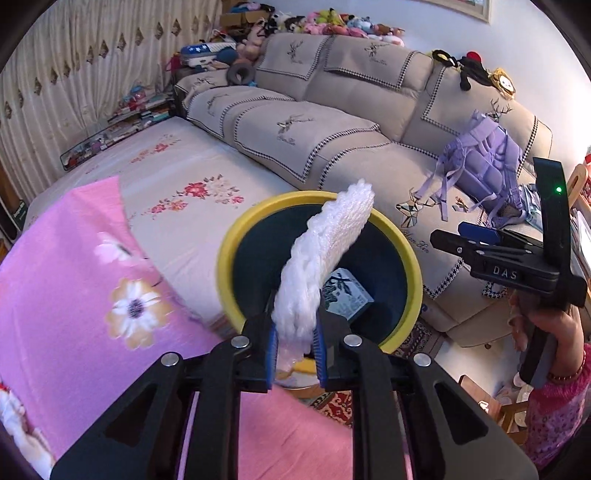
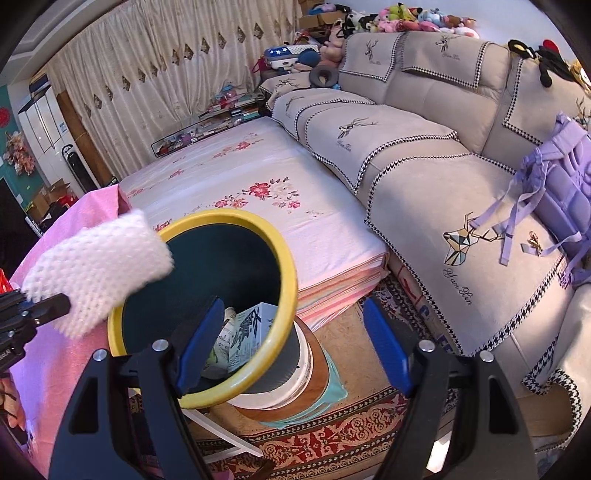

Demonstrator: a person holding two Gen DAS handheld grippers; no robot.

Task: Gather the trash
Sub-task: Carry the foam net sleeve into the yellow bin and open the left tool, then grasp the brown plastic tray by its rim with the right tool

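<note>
My left gripper (image 1: pixel 294 350) is shut on a white foam net sleeve (image 1: pixel 325 254) and holds it over the mouth of a yellow-rimmed dark bin (image 1: pixel 413 273). A small printed box (image 1: pixel 349 297) lies inside the bin. In the right wrist view the sleeve (image 2: pixel 99 266) hangs over the bin's left rim (image 2: pixel 288 266), with the box (image 2: pixel 251 332) and other paper inside. My right gripper (image 2: pixel 295 343) is open and empty just above the bin's near right edge; it also shows at the right of the left wrist view (image 1: pixel 476 232).
A pink floral blanket (image 1: pixel 74 295) covers the bed at left. A beige sofa (image 2: pixel 424 166) holds a purple backpack (image 2: pixel 561 177). The bin stands on a white base over a patterned red rug (image 2: pixel 332 439). Curtains (image 2: pixel 147 74) and plush toys (image 2: pixel 406 18) line the back.
</note>
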